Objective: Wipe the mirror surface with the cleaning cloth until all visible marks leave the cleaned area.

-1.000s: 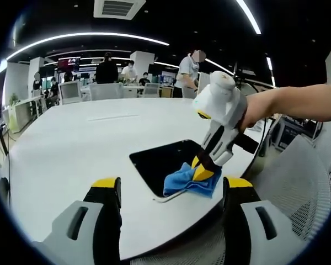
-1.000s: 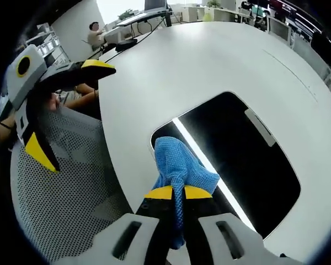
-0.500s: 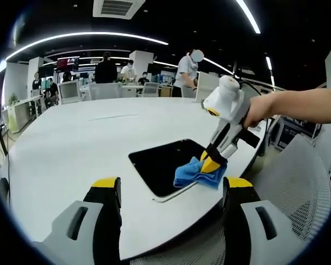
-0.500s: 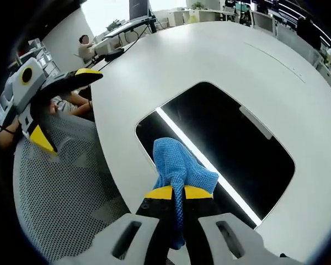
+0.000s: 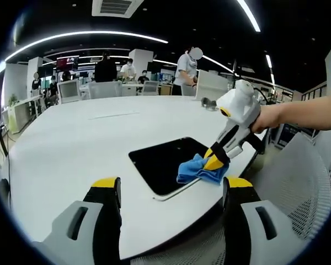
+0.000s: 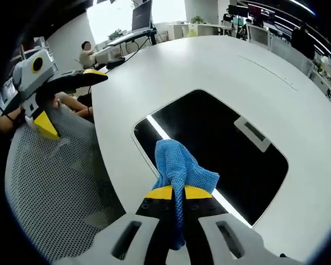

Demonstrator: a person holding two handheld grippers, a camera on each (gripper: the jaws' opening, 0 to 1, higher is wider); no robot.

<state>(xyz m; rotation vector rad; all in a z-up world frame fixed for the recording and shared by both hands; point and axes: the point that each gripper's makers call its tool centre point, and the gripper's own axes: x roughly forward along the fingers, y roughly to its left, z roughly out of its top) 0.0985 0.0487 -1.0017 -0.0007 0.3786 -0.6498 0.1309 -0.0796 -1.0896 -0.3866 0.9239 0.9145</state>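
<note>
Right gripper view: blue cleaning cloth (image 6: pixel 181 168) is being clamped by right gripper (image 6: pixel 175 192), pressed at mirror's (image 6: pixel 220 149) lower-left end; its long axis is running toward the frame's right.

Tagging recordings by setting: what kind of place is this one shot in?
Most likely an open-plan office: a large white table, desks with monitors and people behind, a ceiling vent, and a mesh chair.

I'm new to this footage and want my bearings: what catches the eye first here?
The bright blue cloth clamped in the right gripper, pressed on the near edge of the dark mirror. The mirror lies flat on a big white table, reflecting a ceiling light strip. The left gripper hangs open beside the table.
</note>
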